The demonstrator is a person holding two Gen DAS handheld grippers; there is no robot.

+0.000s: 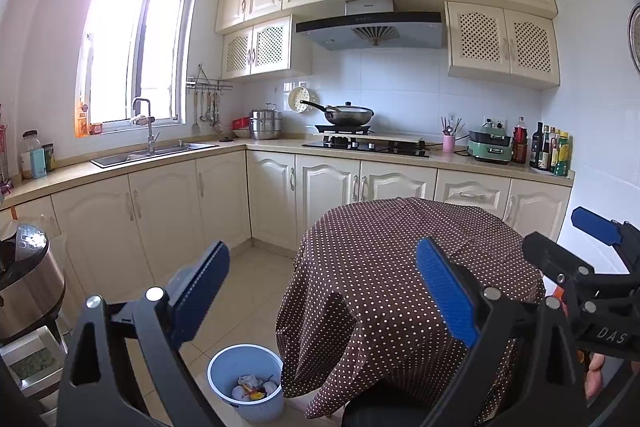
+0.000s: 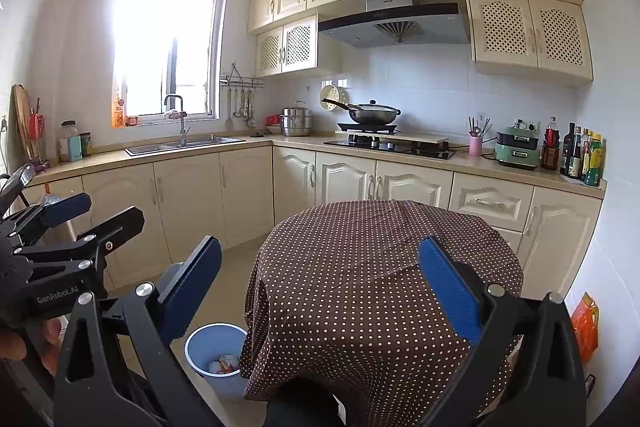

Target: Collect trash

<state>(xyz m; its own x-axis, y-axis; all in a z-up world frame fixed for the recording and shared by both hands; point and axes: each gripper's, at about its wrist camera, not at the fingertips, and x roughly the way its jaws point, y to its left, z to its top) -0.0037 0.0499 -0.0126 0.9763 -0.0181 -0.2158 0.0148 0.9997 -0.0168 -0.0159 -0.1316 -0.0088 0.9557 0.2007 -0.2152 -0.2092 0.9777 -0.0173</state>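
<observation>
A light blue trash bin (image 1: pixel 246 381) stands on the floor left of the round table (image 1: pixel 400 267); it holds crumpled white and orange trash (image 1: pixel 252 387). The bin also shows in the right wrist view (image 2: pixel 214 355). The table wears a brown polka-dot cloth (image 2: pixel 380 267) with nothing on top. My left gripper (image 1: pixel 322 291) is open and empty, held above the table's near edge. My right gripper (image 2: pixel 320 291) is open and empty too, beside it. Each gripper shows at the edge of the other's view: the right one (image 1: pixel 560 243) and the left one (image 2: pixel 100 215).
Cream kitchen cabinets (image 1: pixel 168 211) and a counter run along the left and back walls, with a sink (image 1: pixel 152 151), a stove with a wok (image 1: pixel 348 115) and bottles (image 1: pixel 552 151). A steel cooker (image 1: pixel 28 287) stands at the left. An orange bag (image 2: pixel 584 327) lies by the right wall.
</observation>
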